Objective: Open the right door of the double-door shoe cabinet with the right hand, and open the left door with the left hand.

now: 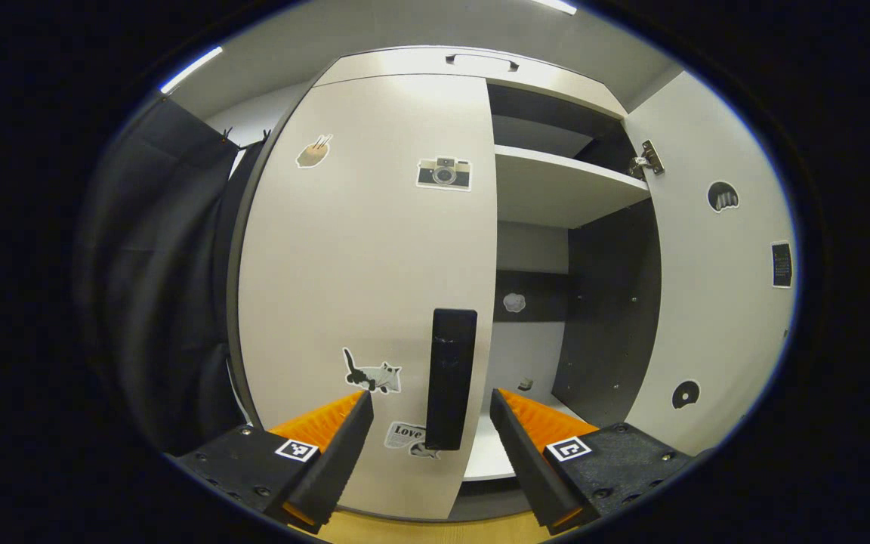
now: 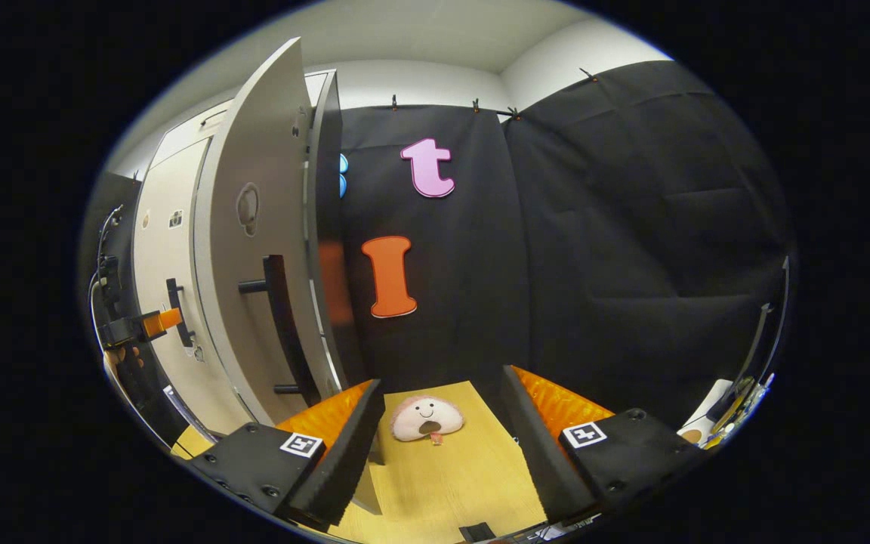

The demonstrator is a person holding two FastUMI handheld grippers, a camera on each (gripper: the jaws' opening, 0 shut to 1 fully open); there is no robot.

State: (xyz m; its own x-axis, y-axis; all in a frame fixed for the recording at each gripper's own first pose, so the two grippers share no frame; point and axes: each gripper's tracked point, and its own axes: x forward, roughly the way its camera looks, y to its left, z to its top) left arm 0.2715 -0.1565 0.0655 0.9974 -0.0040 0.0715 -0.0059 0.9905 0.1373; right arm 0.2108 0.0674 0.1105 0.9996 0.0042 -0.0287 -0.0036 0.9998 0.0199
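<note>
Shoe cabinet [image 1: 420, 64] stands straight ahead in the left gripper view, a tall box of smooth pale laminate with dark inner walls and a flat pale shelf [image 1: 563, 189] showing through the open side. Its right door [image 1: 714, 257] is already swung wide on a metal hinge [image 1: 648, 160], while the left door [image 1: 367, 287] sits shut, dotted with small stickers and carrying a slim, dark, upright bar handle [image 1: 450, 378] near its inner edge.

The left tongs [image 1: 429, 423] are spread wide and empty, the handle standing between the two ridged pads [image 1: 322, 419] but touching neither, apparently somewhat beyond them. The right tongs [image 2: 442, 419] are likewise wide apart and hold nothing, pointed past the open door's edge toward the black cloth wall, over a pale wooden floor [image 2: 450, 483] where a soft, round plush toy [image 2: 426, 418] lies.

The left door looks like the remaining step. The main risk, I judge, is closing too soon: the tips could pinch in front of the bar and slip off its smooth face. A pull along the panel instead of outward on the hinge arc could twist the grip loose. The open right door, seen near the right tongs, could be knocked back if that hand drifts left
</note>
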